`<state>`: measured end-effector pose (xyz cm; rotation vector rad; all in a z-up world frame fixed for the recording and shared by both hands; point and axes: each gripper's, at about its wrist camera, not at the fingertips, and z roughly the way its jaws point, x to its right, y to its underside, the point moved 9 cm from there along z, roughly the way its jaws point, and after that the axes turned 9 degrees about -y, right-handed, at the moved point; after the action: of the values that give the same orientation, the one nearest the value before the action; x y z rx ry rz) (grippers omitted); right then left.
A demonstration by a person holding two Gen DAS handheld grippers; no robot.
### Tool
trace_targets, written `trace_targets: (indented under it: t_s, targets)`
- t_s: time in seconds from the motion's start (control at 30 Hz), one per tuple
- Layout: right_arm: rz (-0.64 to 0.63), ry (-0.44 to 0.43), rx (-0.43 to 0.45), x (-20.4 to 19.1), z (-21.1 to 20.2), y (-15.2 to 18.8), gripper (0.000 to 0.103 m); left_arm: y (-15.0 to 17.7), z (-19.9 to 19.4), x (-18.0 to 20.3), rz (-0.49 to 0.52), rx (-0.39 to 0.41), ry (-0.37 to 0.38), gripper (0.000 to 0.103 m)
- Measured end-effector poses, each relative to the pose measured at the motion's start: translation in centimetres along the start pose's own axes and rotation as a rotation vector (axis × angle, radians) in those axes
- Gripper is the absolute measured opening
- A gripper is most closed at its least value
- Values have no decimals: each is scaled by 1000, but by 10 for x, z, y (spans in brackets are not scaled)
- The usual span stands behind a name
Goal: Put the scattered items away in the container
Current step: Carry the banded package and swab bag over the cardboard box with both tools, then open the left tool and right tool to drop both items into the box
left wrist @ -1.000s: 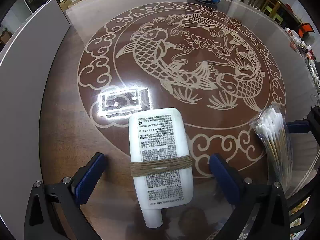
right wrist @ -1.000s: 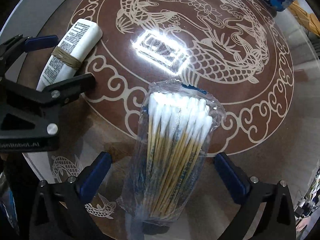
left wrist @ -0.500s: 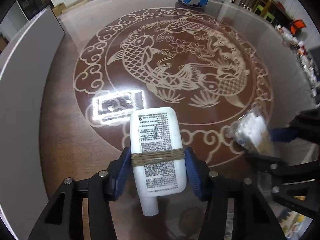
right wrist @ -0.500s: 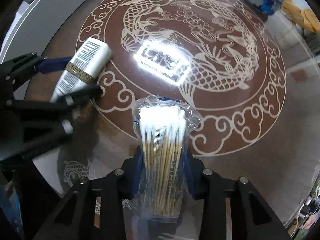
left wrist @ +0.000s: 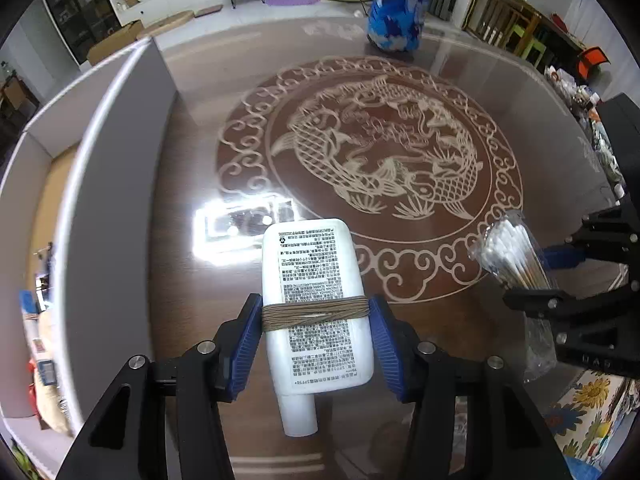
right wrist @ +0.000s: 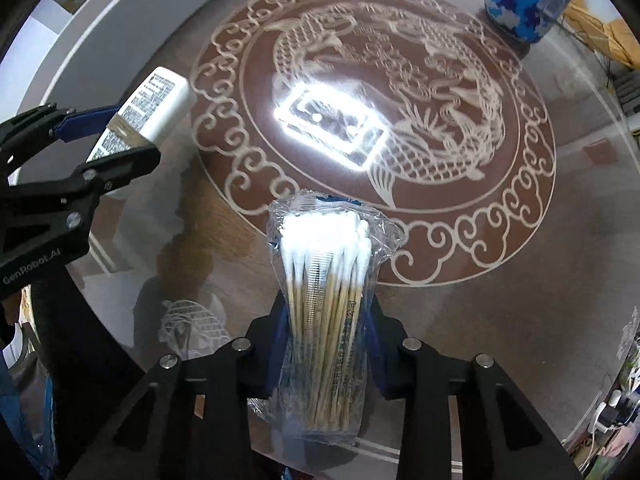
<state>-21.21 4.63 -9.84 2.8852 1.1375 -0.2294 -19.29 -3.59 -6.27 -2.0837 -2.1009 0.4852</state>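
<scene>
Both pickups are looking done: the left hand-held gripper is clamping the white tube, the right hand-held gripper is pinching the cotton-swab packet, both hanging above the bench, with the grey container still waiting for these 2.

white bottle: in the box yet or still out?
Out. The white bottle is clamped in the left gripper above the table, beside the grey box wall.

"GenRobot.AI" on left gripper; "SPF50+" on white bottle
</scene>
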Motion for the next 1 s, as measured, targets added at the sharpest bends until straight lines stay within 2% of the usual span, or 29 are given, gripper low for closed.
trace_targets:
  t_s: [0.1,0.13,0.2,0.27,0.37,0.6,0.73,0.9,1.0]
  targets:
    - [-15,-5,14,-13,-22,-23,35,-3,-11,-17,-25,14,7,53]
    - [72,-25,40,-22,-30,-29,35,-2,-16,-26,-31,17,2,53]
    - [80,-33,51,-38,-38,-42,35,0,-23,-43,-40,21,-15,53]
    - [59,-26,55,-60,-36,-40,35,1,-30,-65,-62,22,-31,53]
    - [15,-18,65,-112,-11,-41,35,3,-39,-104,-115,24,-51,53]
    - [-73,-46,119,-160,-11,-117,35,8,-61,-200,-232,30,-96,53]
    - [-125,-87,151,-208,-24,-168,35,8,-67,-244,-277,34,-121,53]
    - [-179,-130,198,-259,-33,-236,35,6,-54,-285,-321,23,-133,53]
    - [-203,-141,226,-275,-32,-274,35,5,-38,-306,-348,9,-137,53]
